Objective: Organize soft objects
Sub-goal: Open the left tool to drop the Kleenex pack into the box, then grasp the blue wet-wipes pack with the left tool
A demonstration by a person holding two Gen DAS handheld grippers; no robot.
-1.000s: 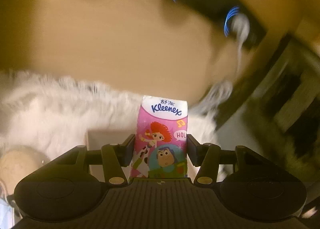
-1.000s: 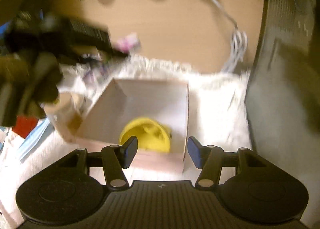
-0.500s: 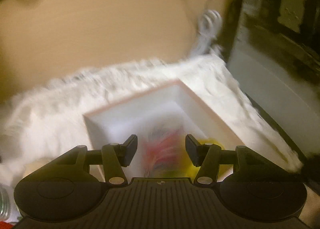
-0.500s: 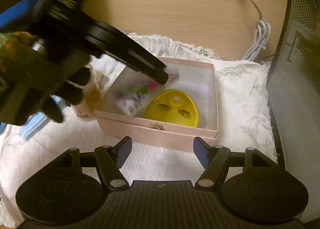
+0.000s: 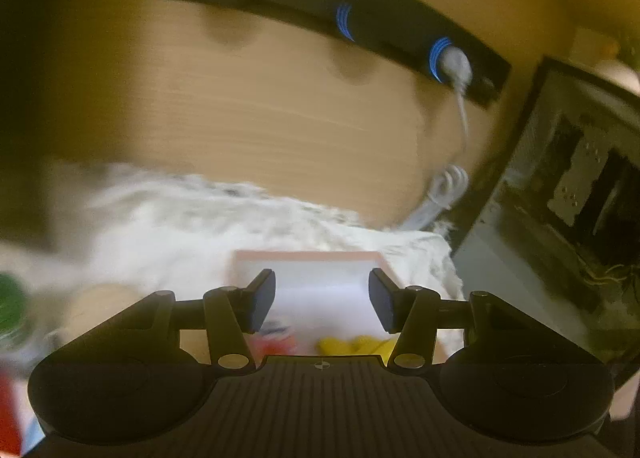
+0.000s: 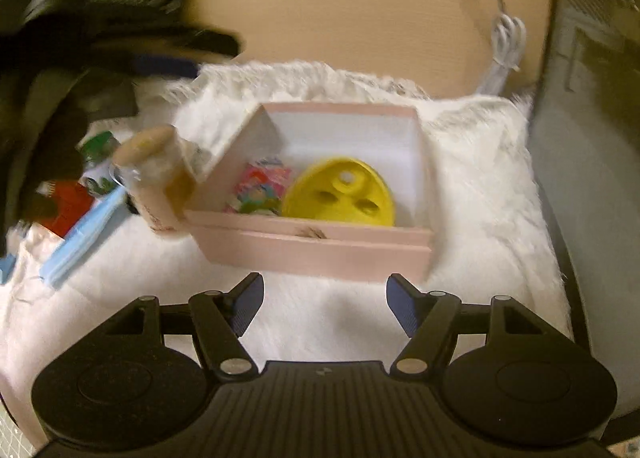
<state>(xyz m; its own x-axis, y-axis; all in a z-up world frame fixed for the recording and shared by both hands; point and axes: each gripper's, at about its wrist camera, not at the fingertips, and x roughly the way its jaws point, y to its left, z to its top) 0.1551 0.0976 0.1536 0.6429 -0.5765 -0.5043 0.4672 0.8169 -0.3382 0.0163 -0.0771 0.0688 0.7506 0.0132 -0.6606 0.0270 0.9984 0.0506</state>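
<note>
Both pairs of fingers stand apart with nothing between them. Left gripper (image 5: 322, 300) is wide open and empty; its own view is blurred, with the far wall of the pink box (image 6: 320, 254) showing between the fingertips and bits of red and yellow just below them. Right gripper (image 6: 325, 304) has just been opening, most of it early in the last second, and now its jaws sit wide with only white fur under them; it hangs just short of the box's near wall, not touching it. Box sits on a white furry mat (image 6: 480, 194), which lies on a wooden desk (image 6: 360, 18). Inside the box: tissue pack (image 6: 262, 188), pink with cartoon print, lying against the left wall, and a yellow round disc (image 6: 340, 198) with holes just beside it on the right, leaning toward the near wall; whether the two touch is not clear. In the right wrist view the left gripper shows as a dark blur at upper left, above and left of the box, clear of it. Left of the box on the mat: a small jar with a cork top (image 6: 154, 170) touching the box's left corner, a light blue face mask (image 6: 80, 238) lying flat, plus red and green items behind it too blurred to name. White coiled cable (image 6: 506, 46) lies on the desk behind the mat, running up to a black power strip (image 5: 400, 34) with blue lit rings. Dark computer case (image 6: 592, 138) stands along the mat's right edge.
</note>
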